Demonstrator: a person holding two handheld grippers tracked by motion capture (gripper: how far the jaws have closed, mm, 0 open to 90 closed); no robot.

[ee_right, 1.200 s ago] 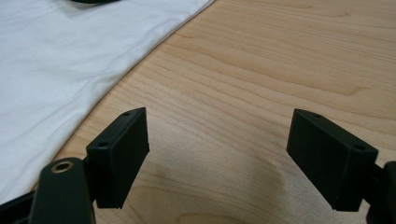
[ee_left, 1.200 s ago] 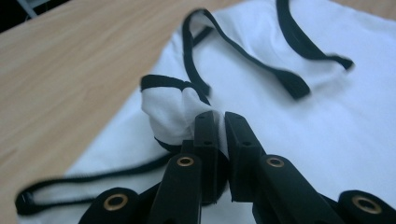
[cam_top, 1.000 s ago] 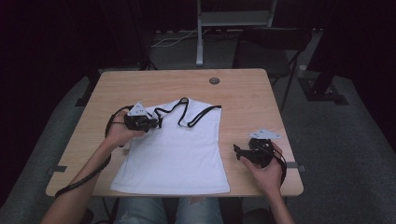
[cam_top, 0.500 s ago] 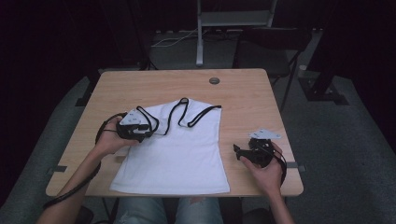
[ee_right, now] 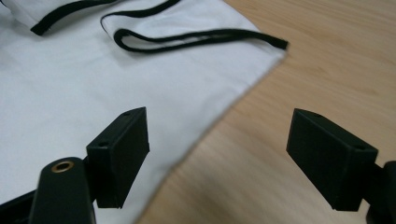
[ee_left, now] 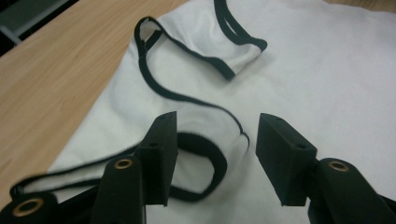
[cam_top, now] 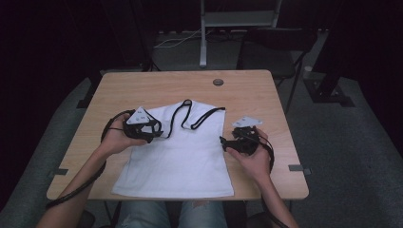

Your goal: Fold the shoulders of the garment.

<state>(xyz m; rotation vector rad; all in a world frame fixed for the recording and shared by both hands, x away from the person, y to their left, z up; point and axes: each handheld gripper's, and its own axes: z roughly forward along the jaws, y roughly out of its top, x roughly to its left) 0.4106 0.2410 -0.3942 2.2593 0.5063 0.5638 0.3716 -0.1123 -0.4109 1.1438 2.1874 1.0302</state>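
A white tank top [cam_top: 178, 152] with black trim lies flat on the table [cam_top: 247, 95]; the left gripper [cam_top: 154, 129], jaws just opened over a strap with nothing pinched, and right gripper [cam_top: 224, 142], jaws spread, flank it; light, limp cloth, probably best pinched at trimmed edges.

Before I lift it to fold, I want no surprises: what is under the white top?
The white top lies flat on the wooden table, whose bare surface shows around it on three sides. Its near hem hangs just over the table edge. Whatever lies beneath the cloth is covered; no bulge shows.
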